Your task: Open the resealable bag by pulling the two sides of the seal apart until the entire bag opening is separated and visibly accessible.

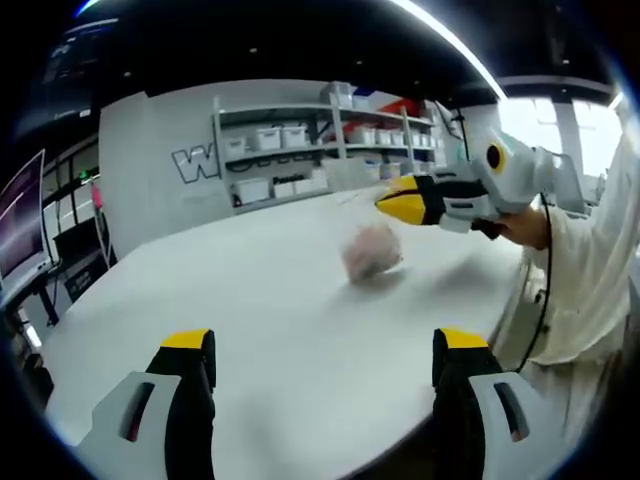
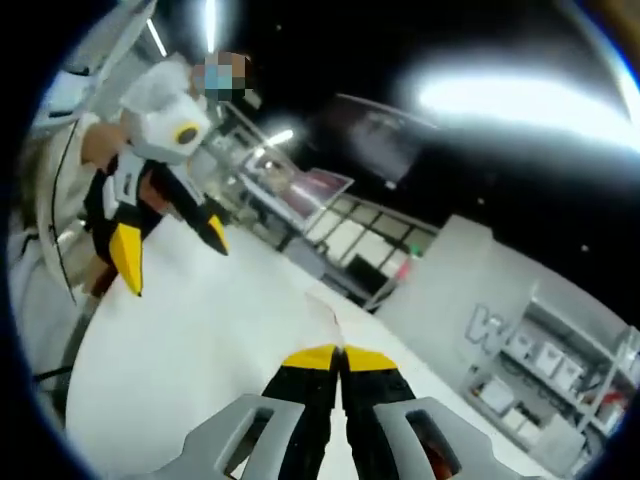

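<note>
Bag point(image 1: 371, 250) lies mid-table, blurred, seal apparently not yet parted.

Bag sits on the white table point(image 1: 250, 300), apart from both tools as far as I can tell. My right gripper point(image 2: 340, 357) has its jaws pressed together; a thin clear edge rises just past the tips, but I cannot tell whether it is pinched. My left gripper point(image 1: 325, 350) stands wide open, holding nothing. My judgement: each tool should take one lip of the seal near its middle, then draw apart evenly.

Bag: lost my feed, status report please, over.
Left claw open. Right claw shut, near bag. Bag blurred, seal state unclear. Nothing in the way.
</note>
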Demonstrator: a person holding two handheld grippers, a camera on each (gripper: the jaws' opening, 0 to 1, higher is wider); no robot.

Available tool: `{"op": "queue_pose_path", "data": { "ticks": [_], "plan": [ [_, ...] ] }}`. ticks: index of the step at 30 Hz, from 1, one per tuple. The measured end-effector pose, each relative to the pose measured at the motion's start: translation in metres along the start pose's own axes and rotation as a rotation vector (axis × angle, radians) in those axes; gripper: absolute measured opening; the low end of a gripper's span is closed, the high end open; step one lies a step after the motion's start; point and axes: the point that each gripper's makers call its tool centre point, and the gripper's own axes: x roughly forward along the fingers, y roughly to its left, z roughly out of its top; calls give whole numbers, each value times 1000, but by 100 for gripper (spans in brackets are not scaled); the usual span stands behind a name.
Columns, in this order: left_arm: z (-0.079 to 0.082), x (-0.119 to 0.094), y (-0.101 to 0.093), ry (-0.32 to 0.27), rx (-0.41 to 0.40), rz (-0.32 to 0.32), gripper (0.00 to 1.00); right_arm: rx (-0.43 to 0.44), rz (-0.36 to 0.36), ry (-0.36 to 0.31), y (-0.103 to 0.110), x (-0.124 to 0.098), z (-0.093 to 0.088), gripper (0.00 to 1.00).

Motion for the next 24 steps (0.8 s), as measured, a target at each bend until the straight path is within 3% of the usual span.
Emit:
{"op": "queue_pose_path", "data": {
  "ticks": [18, 24],
  "plan": [
    [-4, 1, -1, 0, -12, -9, 89, 15, 98, 30, 50, -15, -3, 0],
    [-5, 2, -1, -2, -16, -6, 89, 81, 149, 44, 65, -17, -8, 0]
  ]
}}
